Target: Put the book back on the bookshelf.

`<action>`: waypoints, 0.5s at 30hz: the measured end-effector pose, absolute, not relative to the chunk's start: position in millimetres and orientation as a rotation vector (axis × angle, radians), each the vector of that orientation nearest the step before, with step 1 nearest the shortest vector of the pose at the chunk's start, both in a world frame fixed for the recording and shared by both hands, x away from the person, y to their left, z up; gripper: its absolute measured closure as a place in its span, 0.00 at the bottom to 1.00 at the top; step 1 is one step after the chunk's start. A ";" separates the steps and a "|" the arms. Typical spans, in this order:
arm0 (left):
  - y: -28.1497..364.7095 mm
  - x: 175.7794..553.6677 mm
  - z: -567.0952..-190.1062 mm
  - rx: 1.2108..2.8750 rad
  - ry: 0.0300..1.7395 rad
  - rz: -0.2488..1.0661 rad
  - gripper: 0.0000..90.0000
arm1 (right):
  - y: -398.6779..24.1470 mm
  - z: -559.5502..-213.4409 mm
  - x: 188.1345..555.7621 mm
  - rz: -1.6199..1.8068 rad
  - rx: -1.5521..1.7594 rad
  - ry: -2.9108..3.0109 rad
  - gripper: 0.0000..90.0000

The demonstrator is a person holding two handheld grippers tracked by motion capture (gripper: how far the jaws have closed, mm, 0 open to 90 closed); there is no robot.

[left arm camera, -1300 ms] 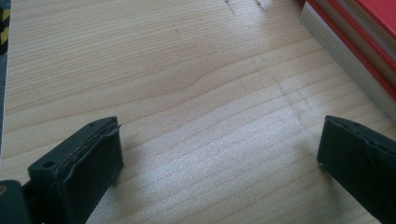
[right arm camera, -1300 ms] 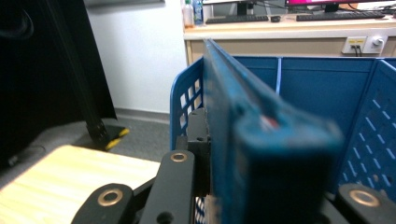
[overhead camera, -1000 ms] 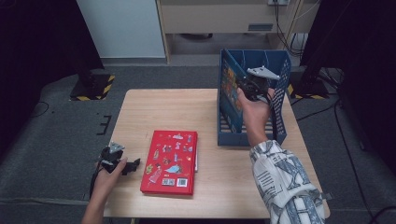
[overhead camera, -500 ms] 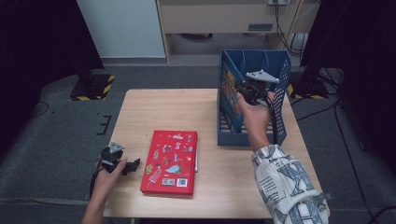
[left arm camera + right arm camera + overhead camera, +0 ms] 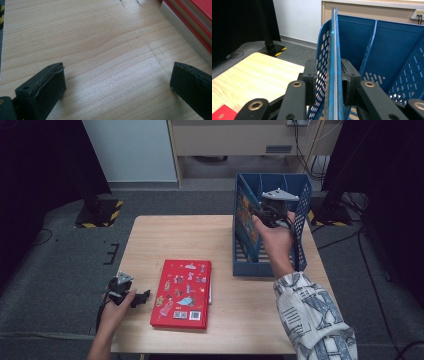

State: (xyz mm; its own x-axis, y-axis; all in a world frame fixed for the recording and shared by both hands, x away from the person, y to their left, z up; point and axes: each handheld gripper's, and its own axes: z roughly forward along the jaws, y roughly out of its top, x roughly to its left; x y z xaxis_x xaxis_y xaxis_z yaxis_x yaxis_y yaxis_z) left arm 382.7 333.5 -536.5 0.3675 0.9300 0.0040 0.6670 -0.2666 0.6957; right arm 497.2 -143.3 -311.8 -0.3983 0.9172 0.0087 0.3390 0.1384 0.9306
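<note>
Right gripper (image 5: 331, 82) clamped on a thin blue book (image 5: 333, 50) standing on edge in the blue rack (image 5: 295, 210), hard against its perforated wall. Left gripper (image 5: 117, 87) wide, empty, over the table (image 5: 87, 37) beside the red book (image 5: 182, 292). Risk: rack wall pinched along with the book, dragging the rack.

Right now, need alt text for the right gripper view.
The right claw is clamped on a thin blue book standing on edge against the perforated wall of a blue plastic file rack. A light wooden table lies to the left.
</note>
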 end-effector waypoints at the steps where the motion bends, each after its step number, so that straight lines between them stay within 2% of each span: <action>1: 333.5 382.7 -536.4 2.028 1.375 0.562 0.00 | -143.4 -310.5 498.2 1.248 1.205 1.831 0.79; 15: 333.2 382.9 -536.4 2.031 1.370 0.559 0.00 | -141.7 -306.6 505.3 1.222 1.227 1.845 0.82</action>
State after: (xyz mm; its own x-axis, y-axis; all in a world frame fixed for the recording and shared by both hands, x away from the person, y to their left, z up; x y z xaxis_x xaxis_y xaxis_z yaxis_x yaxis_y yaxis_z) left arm 382.9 333.2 -536.4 0.3729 0.9279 0.0048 0.6659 -0.2712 0.6950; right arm 505.3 -141.7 -306.6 -0.3913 0.9202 0.0071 0.3659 0.1486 0.9187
